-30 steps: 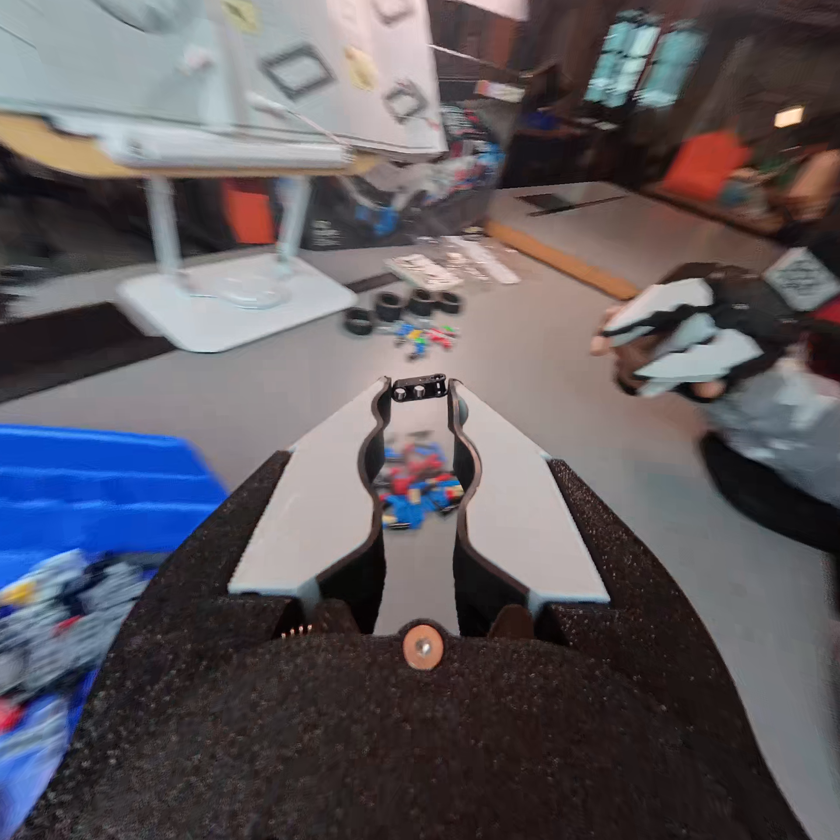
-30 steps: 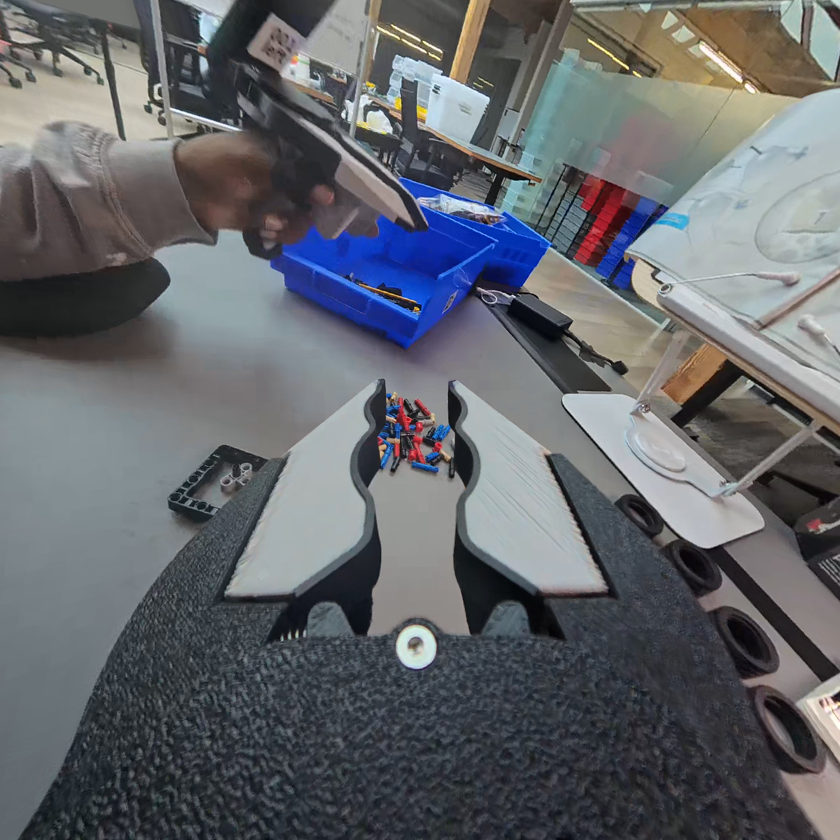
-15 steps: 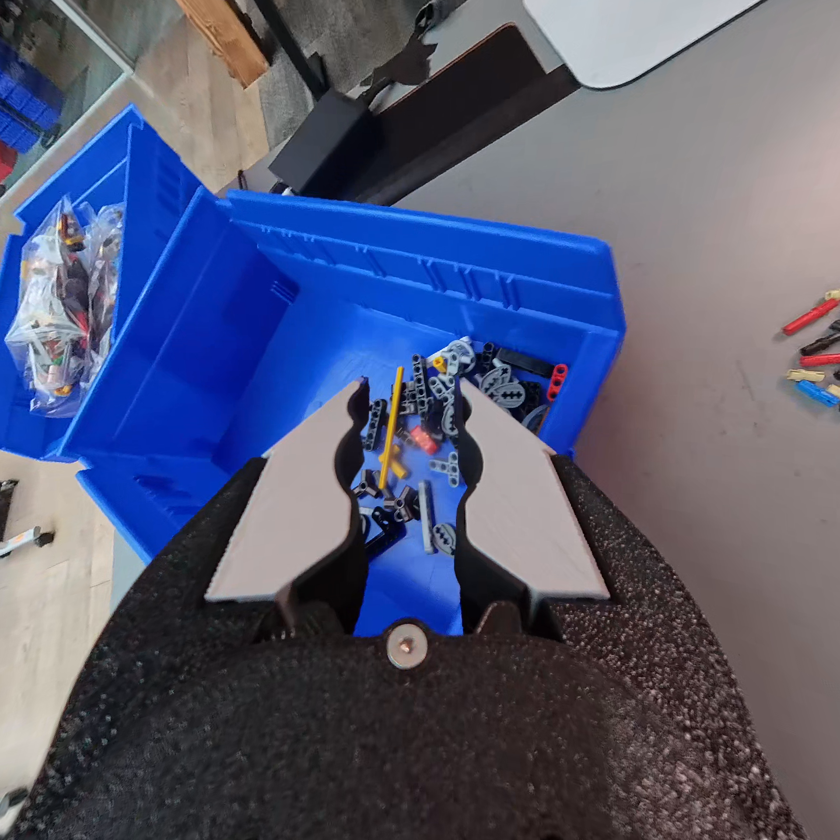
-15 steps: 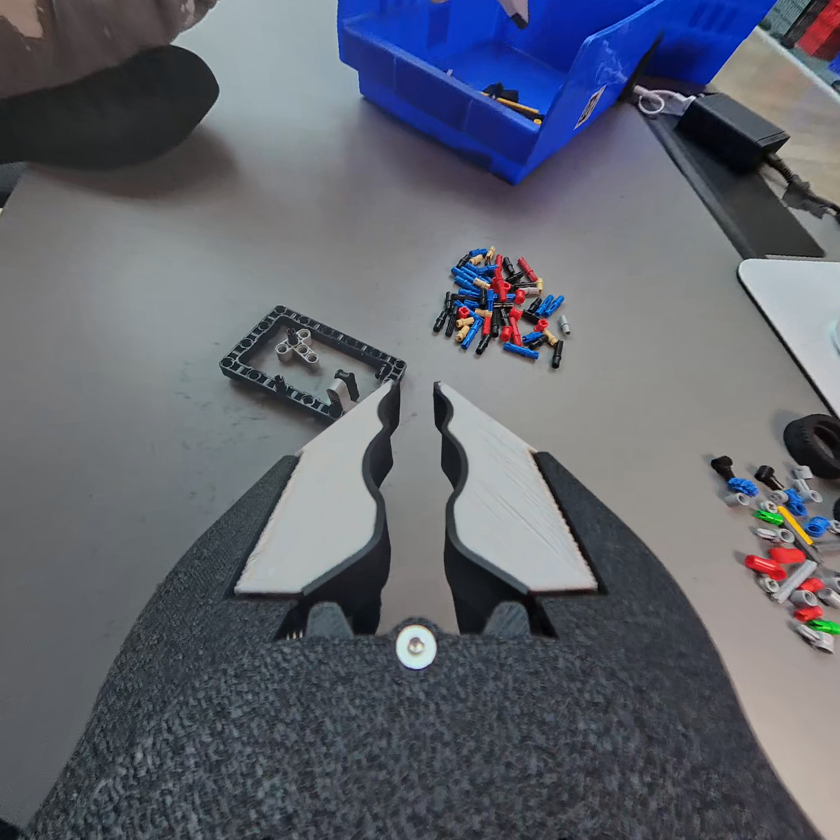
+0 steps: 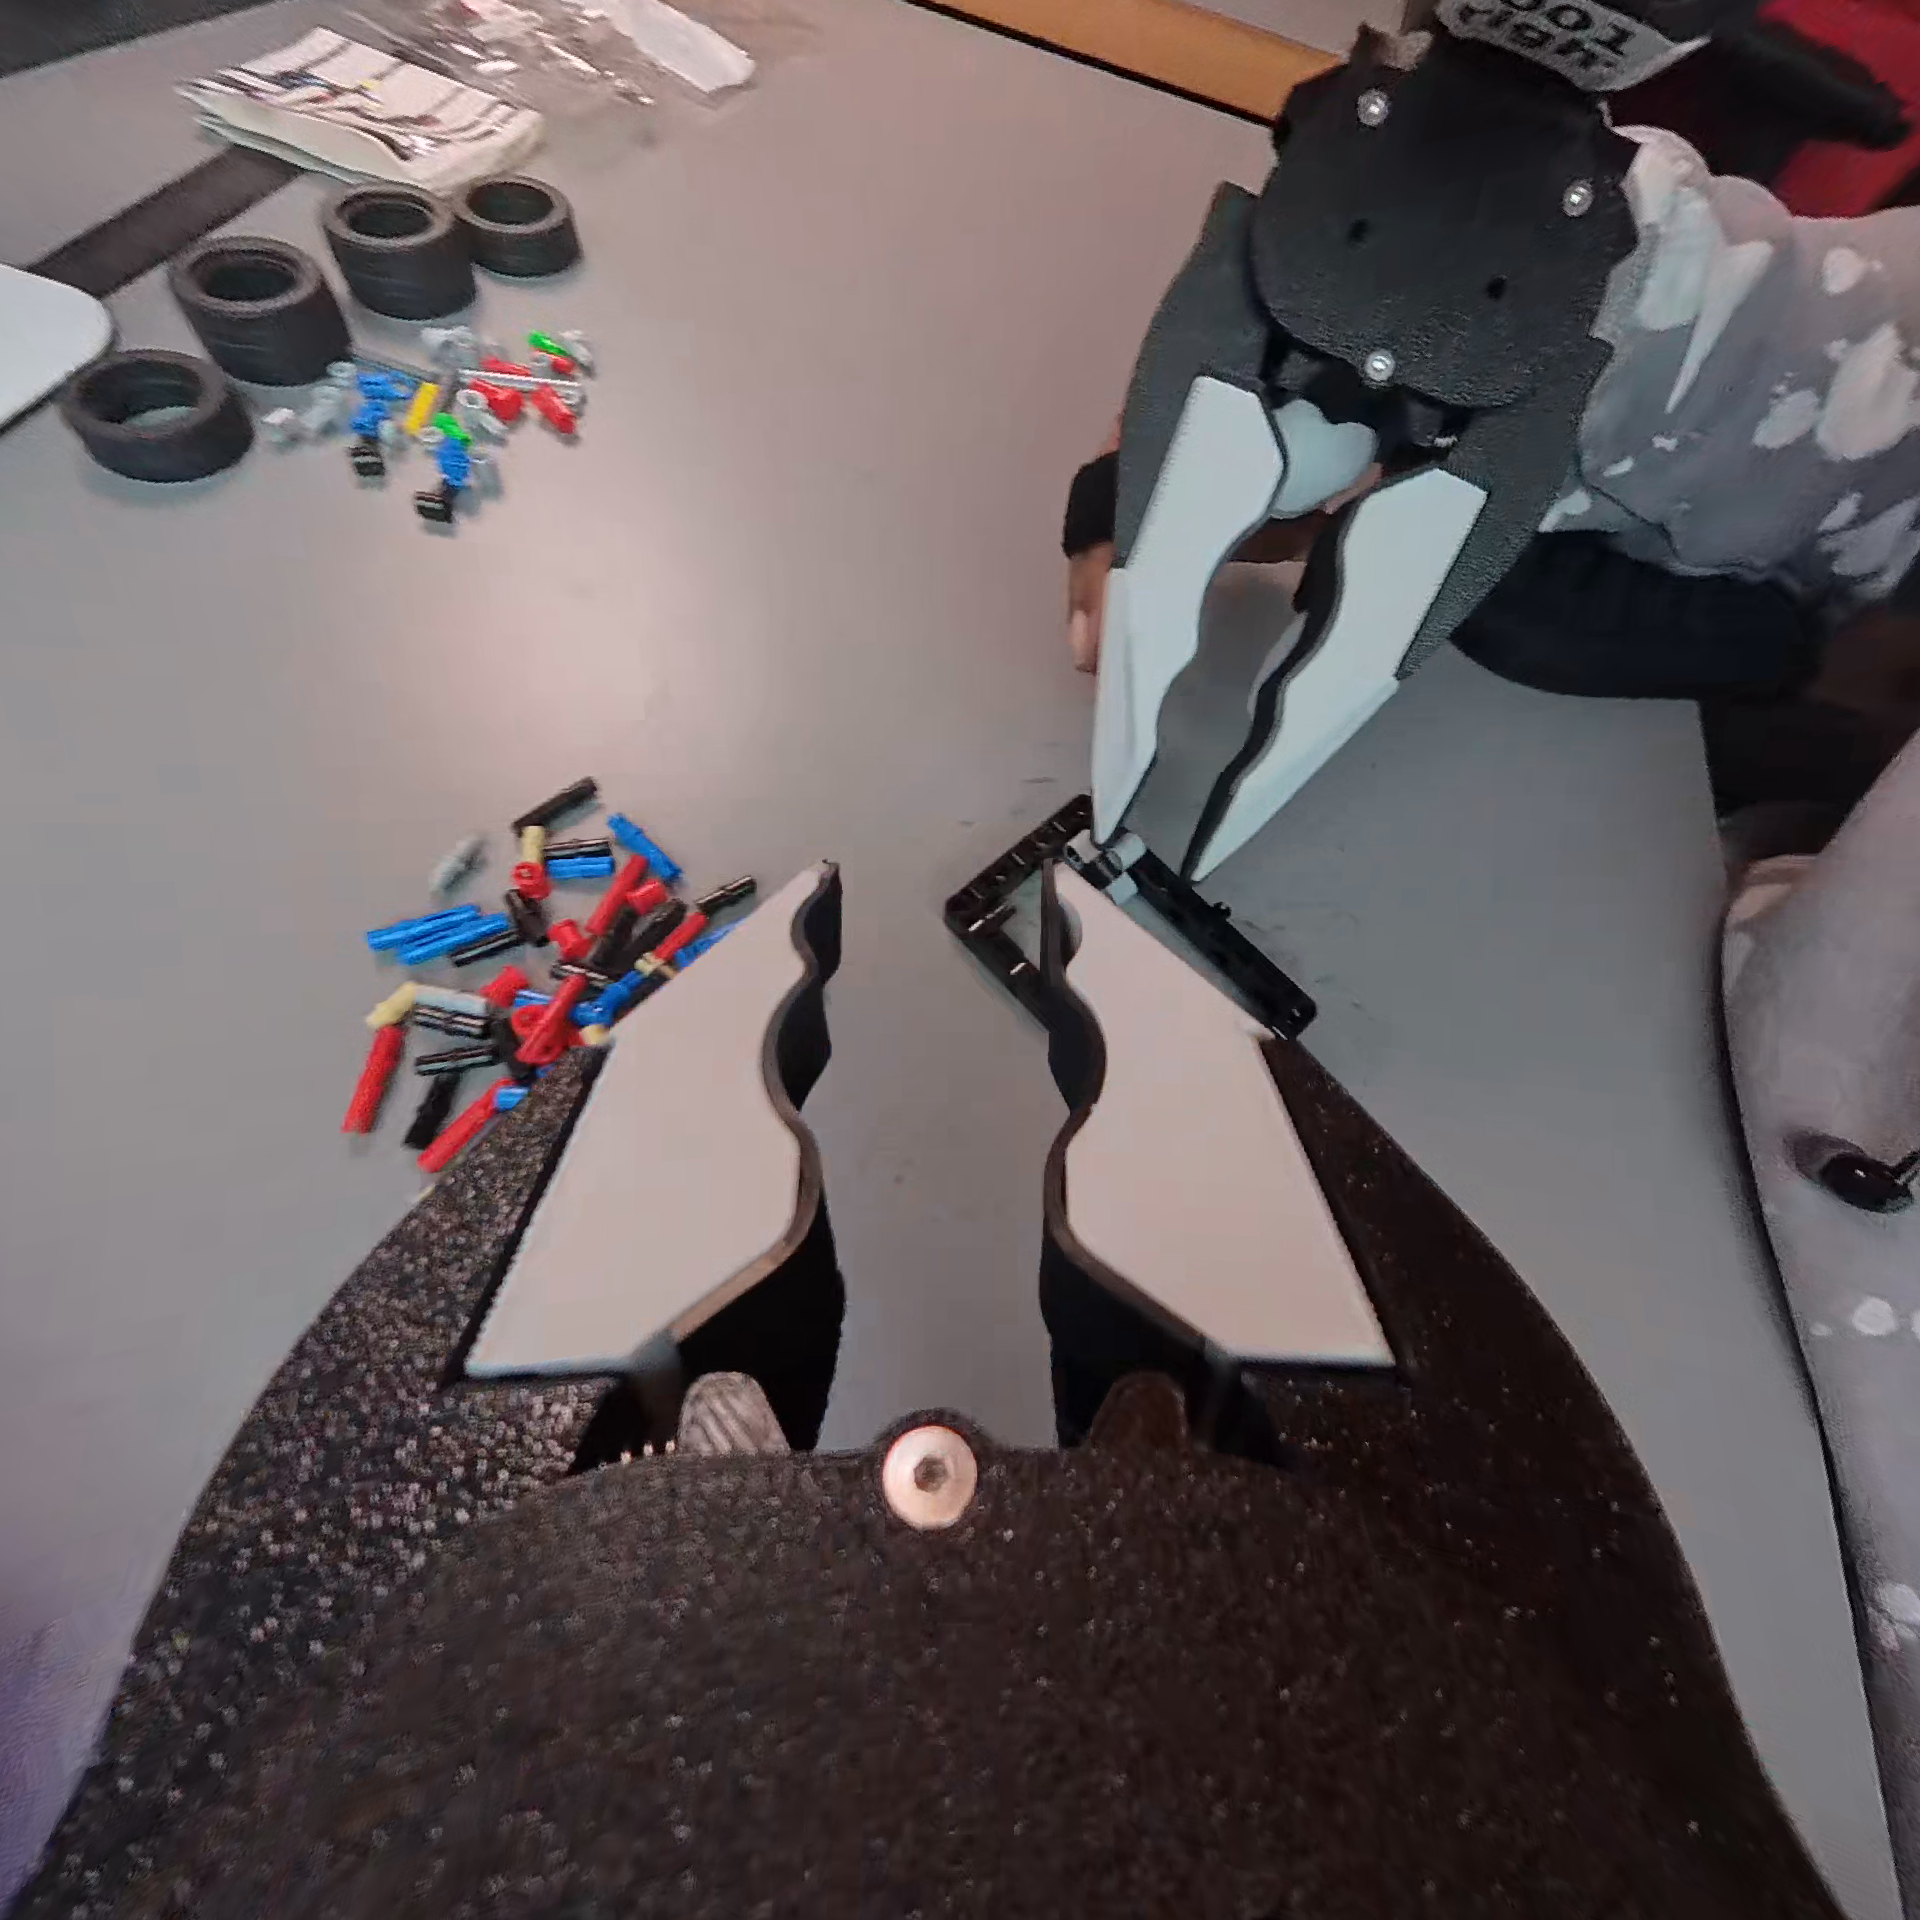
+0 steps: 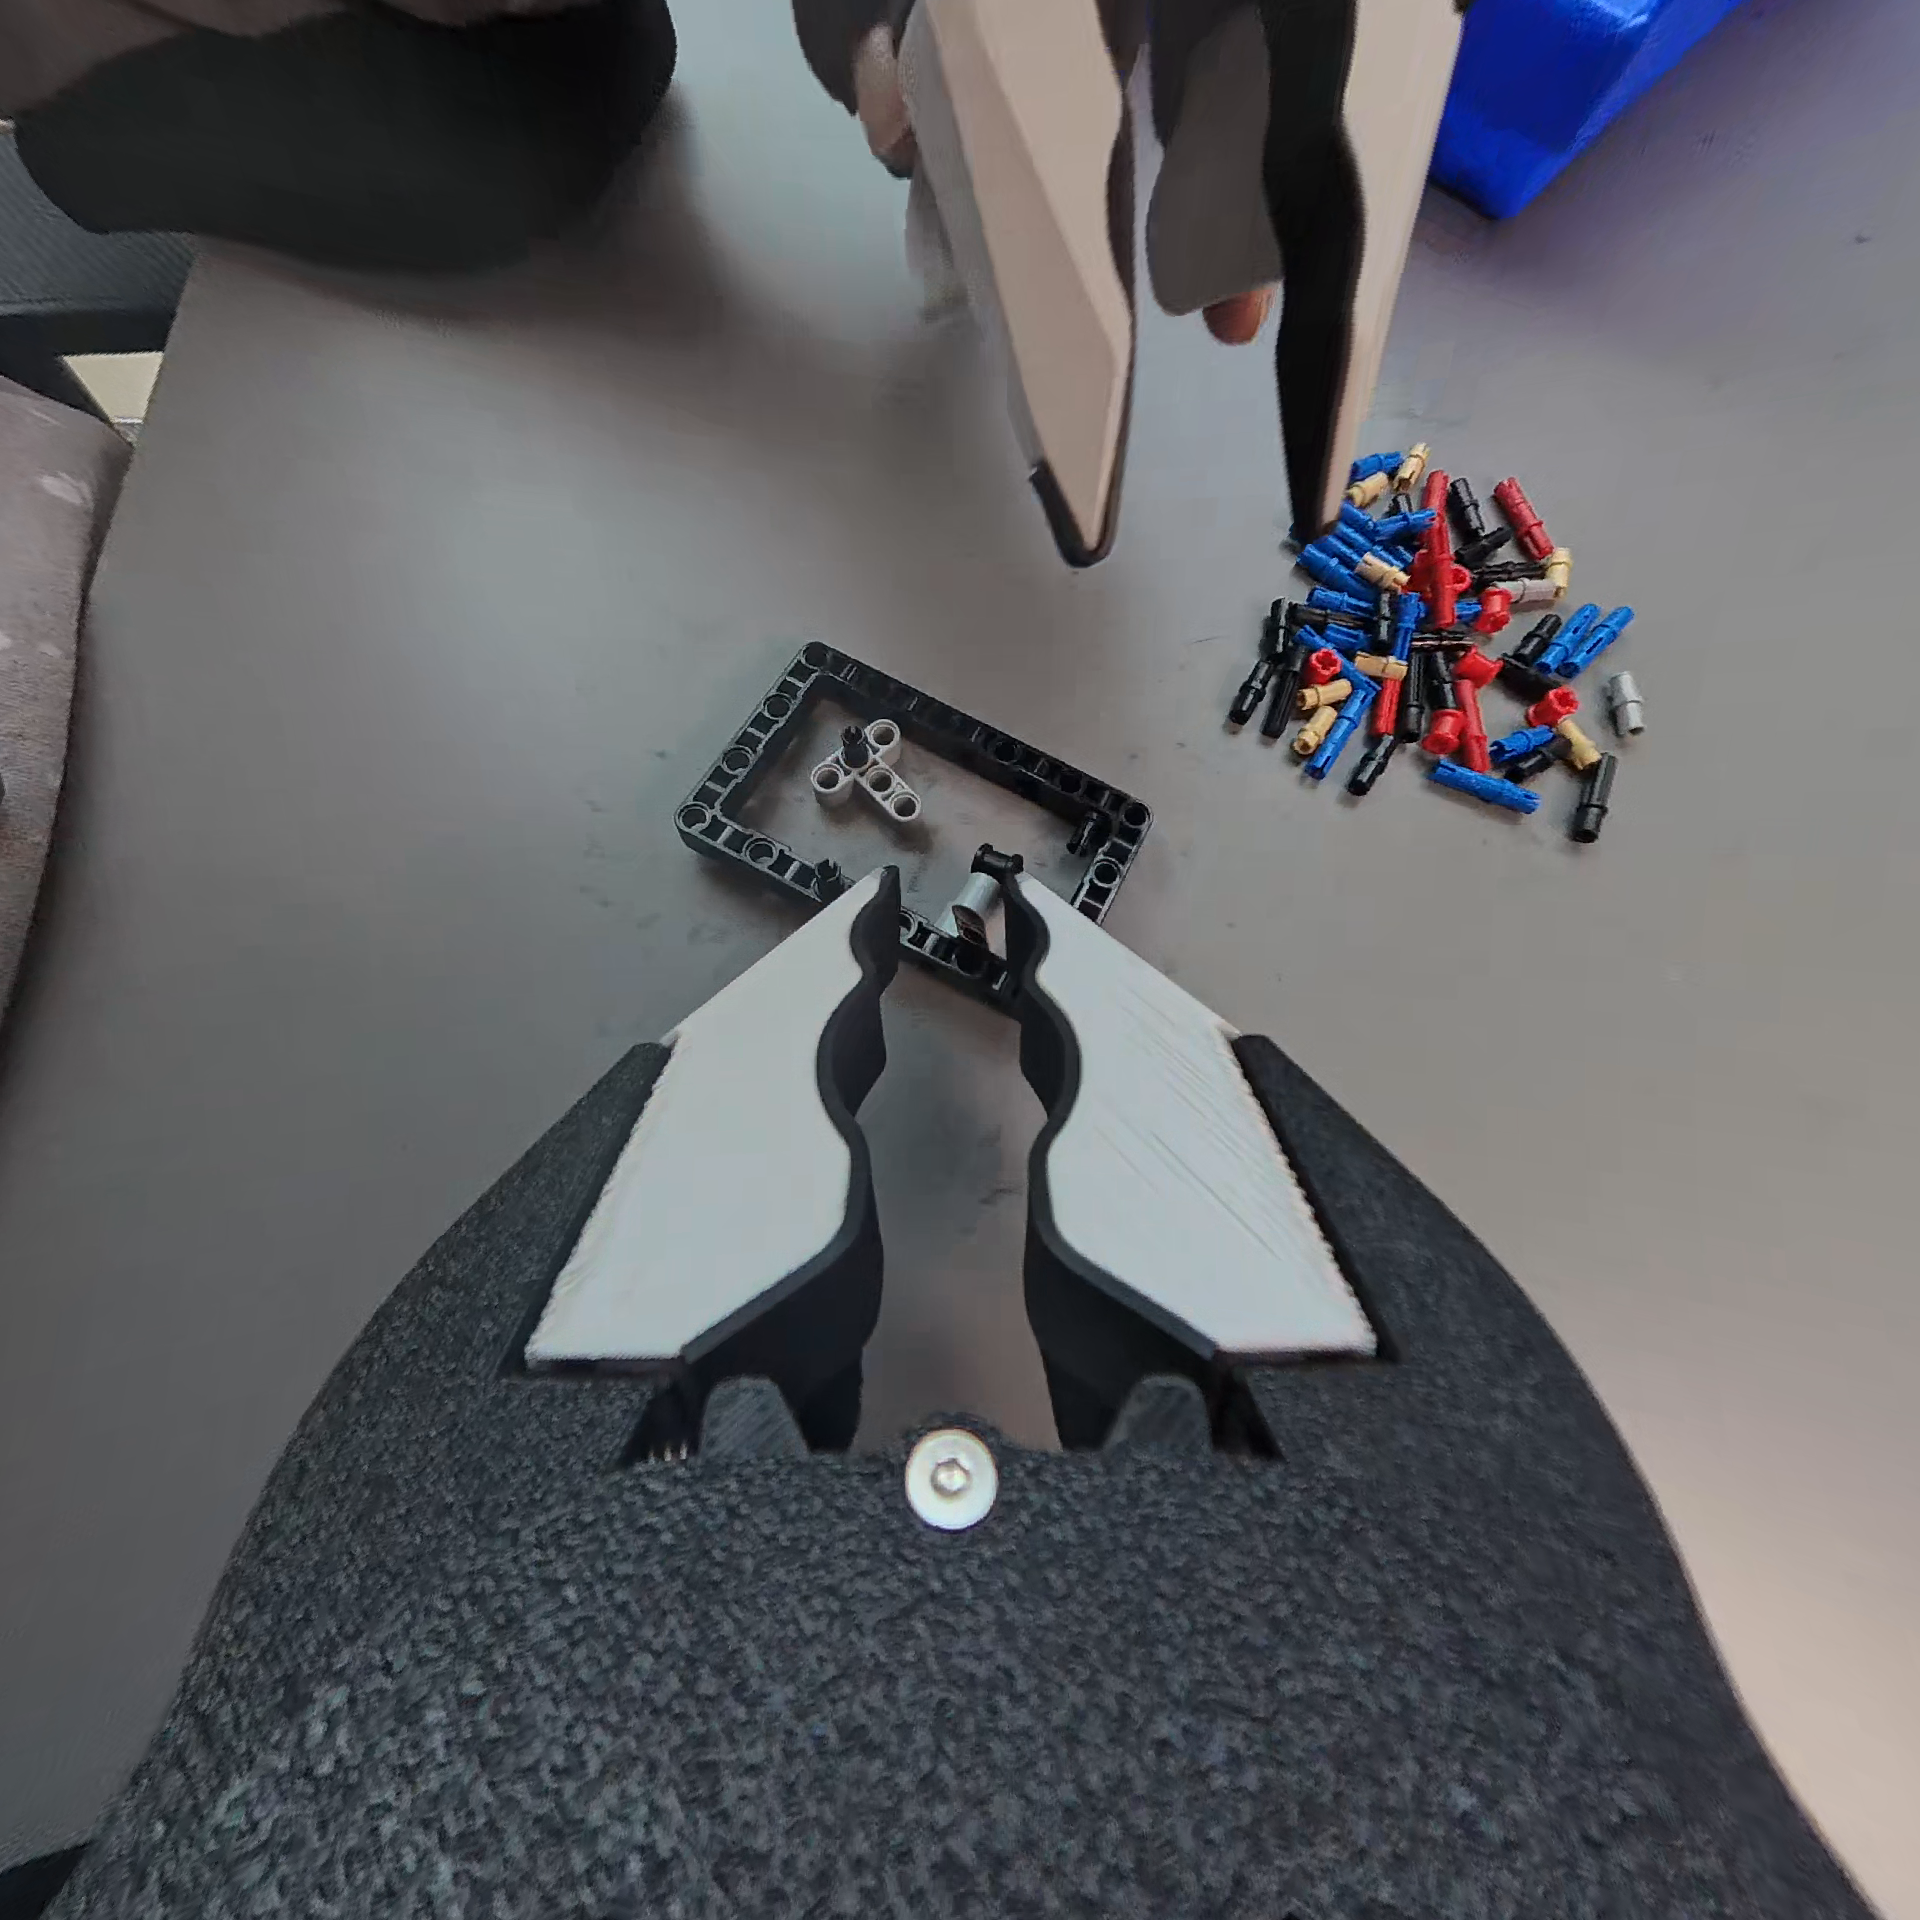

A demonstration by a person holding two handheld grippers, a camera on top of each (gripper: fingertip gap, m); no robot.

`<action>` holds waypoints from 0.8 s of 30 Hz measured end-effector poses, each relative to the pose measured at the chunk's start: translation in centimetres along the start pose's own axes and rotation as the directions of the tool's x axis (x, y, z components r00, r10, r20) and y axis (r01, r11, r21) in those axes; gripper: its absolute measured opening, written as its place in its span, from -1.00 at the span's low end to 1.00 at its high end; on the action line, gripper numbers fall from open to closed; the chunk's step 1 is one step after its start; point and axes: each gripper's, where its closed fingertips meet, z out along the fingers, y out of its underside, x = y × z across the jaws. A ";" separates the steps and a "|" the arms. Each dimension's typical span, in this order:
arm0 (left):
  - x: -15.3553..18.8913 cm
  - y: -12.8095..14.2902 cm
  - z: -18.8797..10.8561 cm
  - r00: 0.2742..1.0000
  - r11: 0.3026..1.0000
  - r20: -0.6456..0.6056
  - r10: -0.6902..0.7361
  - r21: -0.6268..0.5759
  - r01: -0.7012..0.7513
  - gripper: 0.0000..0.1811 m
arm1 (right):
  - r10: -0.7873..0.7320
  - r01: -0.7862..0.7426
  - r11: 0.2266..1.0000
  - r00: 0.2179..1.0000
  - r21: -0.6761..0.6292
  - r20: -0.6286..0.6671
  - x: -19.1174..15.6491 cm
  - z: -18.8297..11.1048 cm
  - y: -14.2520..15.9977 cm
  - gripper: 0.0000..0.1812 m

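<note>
A black rectangular frame (image 6: 914, 727) lies flat on the grey table, with a grey T-shaped piece (image 6: 868, 774) inside it. My right gripper (image 6: 951, 883) is narrowly open, with its tips over the frame's near edge on either side of a small grey connector (image 6: 975, 896) with a black pin. It also shows in the left wrist view (image 5: 1153, 847). My left gripper (image 5: 935, 873) is wide open and empty, between a pile of blue, red and black pins (image 5: 540, 966) and the frame (image 5: 1226, 951). In the right wrist view (image 6: 1195, 530) one fingertip is at the edge of the pile (image 6: 1444, 644).
Several black tyres (image 5: 260, 291) and a second scatter of small coloured parts (image 5: 457, 405) lie at the far left. A paper booklet (image 5: 364, 104) lies behind them. A blue bin (image 6: 1538, 104) stands beyond the pin pile. The person's sleeves (image 5: 1766, 364) rest along the table edge. Tip to tip, the grippers are about 8 cm apart.
A second ago my left gripper held a short black beam. It swung over the blue bin, lost the beam, then came over the table and opened wider. My right gripper dropped to the frame.
</note>
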 end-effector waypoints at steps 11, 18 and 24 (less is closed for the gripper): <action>1.2 2.2 0.5 0.996 0.993 -0.082 0.038 -0.110 -0.047 -0.62 | -0.103 0.108 0.987 0.994 -0.121 0.045 -1.4 2.7 -1.3 -0.80; 1.4 2.4 0.3 0.993 0.995 -0.115 0.014 -0.099 -0.025 -0.64 | -0.024 0.065 0.967 0.986 -0.248 0.166 -1.9 3.4 -0.9 -0.85; 2.4 2.6 0.1 0.986 0.994 -0.164 0.020 -0.098 -0.036 -0.65 | -0.015 0.056 0.949 0.991 -0.312 0.133 -1.1 3.3 0.0 -0.92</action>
